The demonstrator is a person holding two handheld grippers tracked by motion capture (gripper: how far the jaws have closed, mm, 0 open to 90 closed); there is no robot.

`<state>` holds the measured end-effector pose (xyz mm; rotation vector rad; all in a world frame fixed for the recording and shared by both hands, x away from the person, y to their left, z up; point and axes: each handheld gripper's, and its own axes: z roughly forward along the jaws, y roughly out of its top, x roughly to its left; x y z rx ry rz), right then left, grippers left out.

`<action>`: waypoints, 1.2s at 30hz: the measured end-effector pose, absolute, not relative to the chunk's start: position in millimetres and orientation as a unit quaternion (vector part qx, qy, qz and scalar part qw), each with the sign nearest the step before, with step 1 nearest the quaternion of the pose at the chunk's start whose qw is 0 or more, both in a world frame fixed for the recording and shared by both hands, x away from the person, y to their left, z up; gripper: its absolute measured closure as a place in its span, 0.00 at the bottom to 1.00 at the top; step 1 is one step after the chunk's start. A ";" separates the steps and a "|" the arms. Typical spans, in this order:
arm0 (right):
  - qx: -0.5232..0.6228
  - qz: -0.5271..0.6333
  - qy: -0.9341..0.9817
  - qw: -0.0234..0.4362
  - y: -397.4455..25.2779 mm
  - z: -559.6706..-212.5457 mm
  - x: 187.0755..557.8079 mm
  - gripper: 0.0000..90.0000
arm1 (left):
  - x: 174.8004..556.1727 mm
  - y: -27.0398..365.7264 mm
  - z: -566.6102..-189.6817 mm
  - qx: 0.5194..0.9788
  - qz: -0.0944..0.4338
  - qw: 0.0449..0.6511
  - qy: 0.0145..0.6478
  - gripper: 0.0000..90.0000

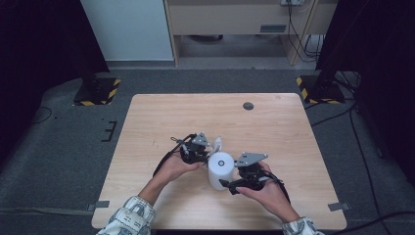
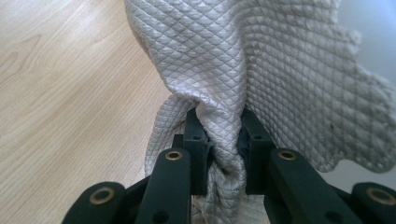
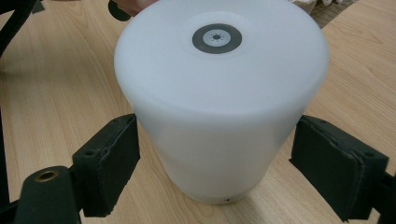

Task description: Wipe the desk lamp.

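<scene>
Bracing white lamp (image 3: pixel 219 98) between spread right gripper (image 3: pixel 217 172) pads, not touching, while left gripper (image 2: pixel 223 140) pinches quilted cloth (image 2: pixel 243 70) beside it, likely for wiping

claws (image 1: pixel 195 149): black, brass rivets, grey three-cornered plates | pads (image 3: pixel 109 156): black foam | sleeves (image 1: pixel 128 215): pale patterned

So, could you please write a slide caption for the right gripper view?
Right claw open around a white round device standing on the wooden table, pads on either side.
</scene>
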<state>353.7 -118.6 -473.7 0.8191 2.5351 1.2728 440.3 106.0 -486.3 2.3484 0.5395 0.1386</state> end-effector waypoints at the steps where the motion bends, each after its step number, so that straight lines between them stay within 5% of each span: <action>1: 0.276 0.429 0.855 0.095 -118.6 -473.7 353.7 0.18 | 440.0 105.0 -487.4 0.914 0.057 0.346 0.205 0.84; 36: 0.275 0.427 0.856 0.097 -118.5 -473.3 353.4 0.18 | 443.0 96.9 -492.3 0.925 0.058 0.324 0.191 0.84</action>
